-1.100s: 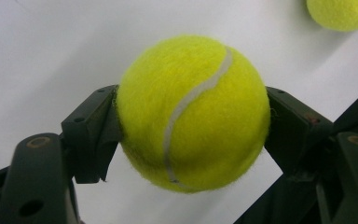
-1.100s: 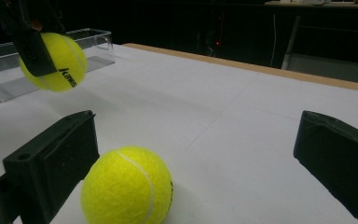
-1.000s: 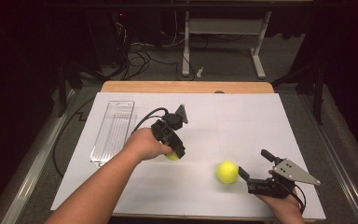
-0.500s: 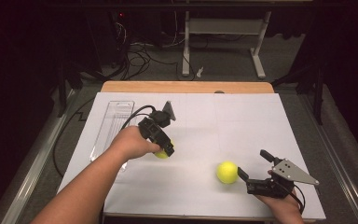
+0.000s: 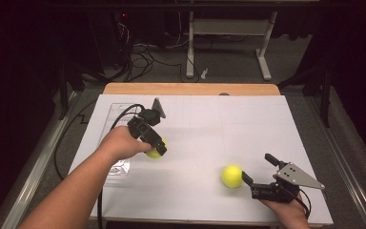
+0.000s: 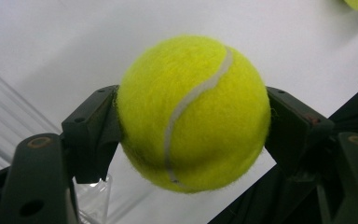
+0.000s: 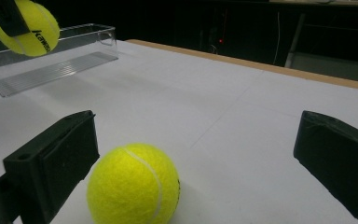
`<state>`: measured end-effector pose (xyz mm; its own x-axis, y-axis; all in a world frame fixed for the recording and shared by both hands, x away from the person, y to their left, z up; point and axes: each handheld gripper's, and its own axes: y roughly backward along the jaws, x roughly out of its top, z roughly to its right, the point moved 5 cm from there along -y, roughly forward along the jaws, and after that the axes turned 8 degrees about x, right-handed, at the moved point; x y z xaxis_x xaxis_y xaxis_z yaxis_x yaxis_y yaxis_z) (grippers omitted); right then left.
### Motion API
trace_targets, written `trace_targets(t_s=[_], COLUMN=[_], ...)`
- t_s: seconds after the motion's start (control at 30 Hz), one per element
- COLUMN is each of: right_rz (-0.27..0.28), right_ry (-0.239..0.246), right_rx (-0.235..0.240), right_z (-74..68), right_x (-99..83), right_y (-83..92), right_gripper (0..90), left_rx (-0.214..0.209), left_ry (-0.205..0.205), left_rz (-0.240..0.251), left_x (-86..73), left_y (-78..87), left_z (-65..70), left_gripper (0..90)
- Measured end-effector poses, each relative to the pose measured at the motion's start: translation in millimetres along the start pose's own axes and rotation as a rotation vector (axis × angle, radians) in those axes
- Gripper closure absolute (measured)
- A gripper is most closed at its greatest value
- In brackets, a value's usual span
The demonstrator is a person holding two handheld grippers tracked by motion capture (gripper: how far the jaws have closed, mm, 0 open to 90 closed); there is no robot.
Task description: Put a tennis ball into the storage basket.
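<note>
White sheeting covers the surface (image 5: 195, 143), with a strip of bare wood along its far edge and a dark room with cables and desk legs beyond.

In the high view the left gripper (image 5: 156, 149) is clamped on a yellow tennis ball (image 5: 155, 150), held by the person's left hand (image 5: 121, 143). The left gripper view shows that ball (image 6: 193, 114) pressed between the two black jaws, one on each side, its white seam curving down the front. Just beside this gripper, on its outer side, lies a clear plastic tray (image 5: 119, 138), long and narrow; part of it is hidden under the hand and forearm.

Well apart from it, the right gripper (image 5: 256, 171) rests low near the front edge of the surface, its jaws spread wide with nothing pinched. A second tennis ball (image 5: 231, 176) sits on the sheeting just ahead of them. In the right gripper view this ball (image 7: 133, 184) lies close to the jaw at the picture's left, whether touching it I cannot tell, and well clear of the other, while the held ball (image 7: 27, 25) shows far off in front of the clear tray (image 7: 51, 58).
</note>
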<state>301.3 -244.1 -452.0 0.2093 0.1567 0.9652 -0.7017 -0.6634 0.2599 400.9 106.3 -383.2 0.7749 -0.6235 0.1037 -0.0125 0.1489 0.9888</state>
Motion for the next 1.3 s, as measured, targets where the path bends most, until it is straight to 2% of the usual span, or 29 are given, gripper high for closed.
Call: trace_targets(t_s=[0.3,0.7,1.3], right_rz=[-0.001,-0.005,-0.003], right_ry=[-0.003,-0.005,-0.01], right_rx=[0.0,0.001,-0.001], right_z=[0.4,-0.4,0.1], right_x=[-0.6,-1.3,-1.1], right_y=[0.0,-0.9,-1.0], right_gripper=[0.6,0.6,0.7], left_rx=[0.009,-0.004,0.016], left_ry=[0.032,0.084,0.171], left_rz=[0.003,0.019,0.041], left_x=[-8.7,-21.9,-39.5], left_y=[4.6,12.9,24.6], left_z=[-15.2,-37.4,-71.5], left_gripper=[26.5,26.6,26.7])
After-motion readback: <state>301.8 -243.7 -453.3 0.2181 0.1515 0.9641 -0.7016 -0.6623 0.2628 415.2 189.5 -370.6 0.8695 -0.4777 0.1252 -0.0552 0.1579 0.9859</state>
